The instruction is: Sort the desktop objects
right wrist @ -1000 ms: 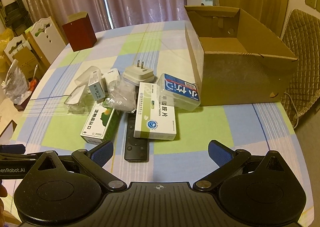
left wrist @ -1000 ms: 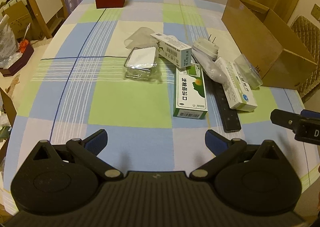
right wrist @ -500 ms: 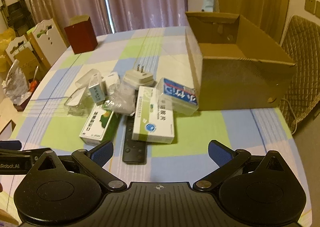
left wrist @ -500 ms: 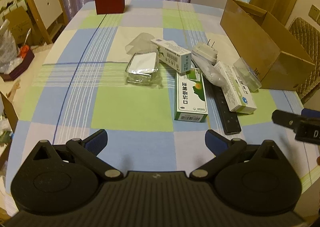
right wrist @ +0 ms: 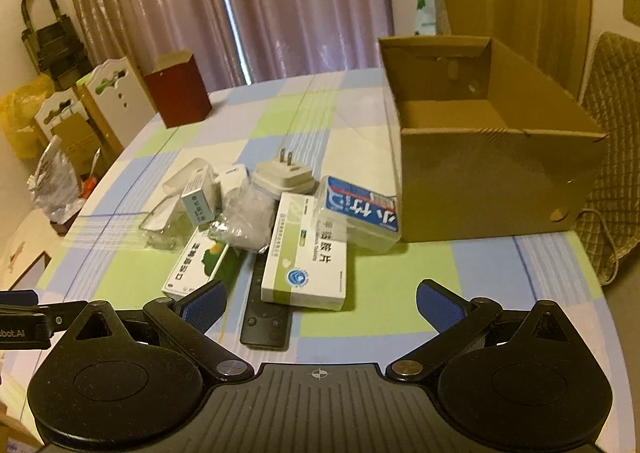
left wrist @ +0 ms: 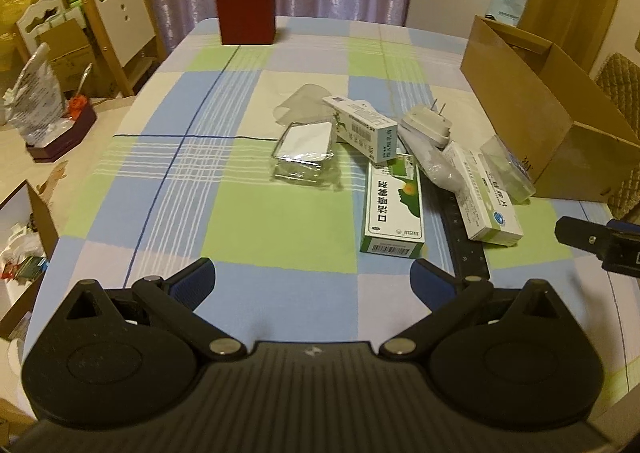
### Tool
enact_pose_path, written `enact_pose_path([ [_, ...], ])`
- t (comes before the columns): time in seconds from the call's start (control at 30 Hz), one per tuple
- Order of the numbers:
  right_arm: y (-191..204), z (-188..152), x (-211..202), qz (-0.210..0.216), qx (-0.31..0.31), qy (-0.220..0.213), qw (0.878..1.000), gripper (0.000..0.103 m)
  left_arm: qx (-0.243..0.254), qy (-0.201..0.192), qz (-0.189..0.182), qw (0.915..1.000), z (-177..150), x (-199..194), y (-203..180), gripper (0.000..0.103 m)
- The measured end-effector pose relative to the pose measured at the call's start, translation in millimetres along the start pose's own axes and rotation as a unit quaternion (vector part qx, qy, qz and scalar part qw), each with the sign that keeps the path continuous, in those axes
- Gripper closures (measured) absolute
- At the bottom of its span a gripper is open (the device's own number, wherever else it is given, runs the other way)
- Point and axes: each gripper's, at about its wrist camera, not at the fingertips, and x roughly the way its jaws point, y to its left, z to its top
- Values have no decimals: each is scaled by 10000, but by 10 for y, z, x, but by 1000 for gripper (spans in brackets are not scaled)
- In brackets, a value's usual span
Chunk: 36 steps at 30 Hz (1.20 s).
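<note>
Nearest in the left wrist view, the left gripper point(left wrist: 312, 277) is held above the near edge of the checked tablecloth point(left wrist: 224, 209), its blue-padded fingers spread wide with nothing between them. In the right wrist view, the right gripper point(right wrist: 320, 299) is likewise seen spread wide and empty, poised near the clutter.

Just beyond the right gripper, a black remote control point(right wrist: 265, 319) is laid flat, its far end covered by a white and green tablet box point(right wrist: 306, 257). To the left of the remote, a green and white medicine box point(right wrist: 198, 267) is seen lying flat. A crumpled clear plastic bag point(right wrist: 250, 225) is resting against the far ends of these boxes. Farther left, a clear plastic case point(right wrist: 160, 221) with a white card inside is placed, and a small white and teal box point(right wrist: 196, 203) is leaning across just beside it. A white plug adapter point(right wrist: 284, 177) is set behind the bag, prongs pointing away. To the right of it, a clear case with a blue and white label point(right wrist: 360, 213) is propped on the tablet box, close to the wall of the open cardboard box point(right wrist: 480, 189), which is positioned at the right side of the table and appears empty as far as can be seen.

At the far left of the table, a dark red paper bag point(left wrist: 245, 11) is stood upright. Curtains point(right wrist: 280, 5) are hung behind the table.
</note>
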Motion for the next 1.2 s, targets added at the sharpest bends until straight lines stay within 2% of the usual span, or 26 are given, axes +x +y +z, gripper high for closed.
enact_pose_path([
  [0.2, -3, -37, 57, 236, -63, 87, 9997, 0, 1, -15, 131, 9999, -66, -84, 2, 1],
  [0.37, 26, -47, 166, 245, -39, 149, 9996, 0, 188, -11, 103, 9998, -10, -26, 57, 1],
  [0.57, 71, -7, 359, 24, 78, 146, 9999, 0, 647, -26, -231, 9976, 88, 250, 29, 1],
  [0.8, 67, 85, 733, -47, 303, 336, 9990, 0, 784, 129, -732, 9941, 191, 565, 79, 1],
  [1.1, -26, 111, 1058, -89, 534, 516, 9972, 1, 867, 223, -943, 9915, 269, 787, 66, 1],
  [1.13, -36, 110, 1079, -78, 540, 535, 9971, 4, 885, 230, -966, 9911, 268, 800, 54, 1],
  [1.17, -47, 109, 1098, -65, 547, 555, 9969, 18, 902, 237, -990, 9907, 268, 814, 43, 1],
  [1.2, -55, 109, 1110, -49, 550, 577, 9968, 21, 901, 246, -1007, 9905, 269, 826, 37, 1],
])
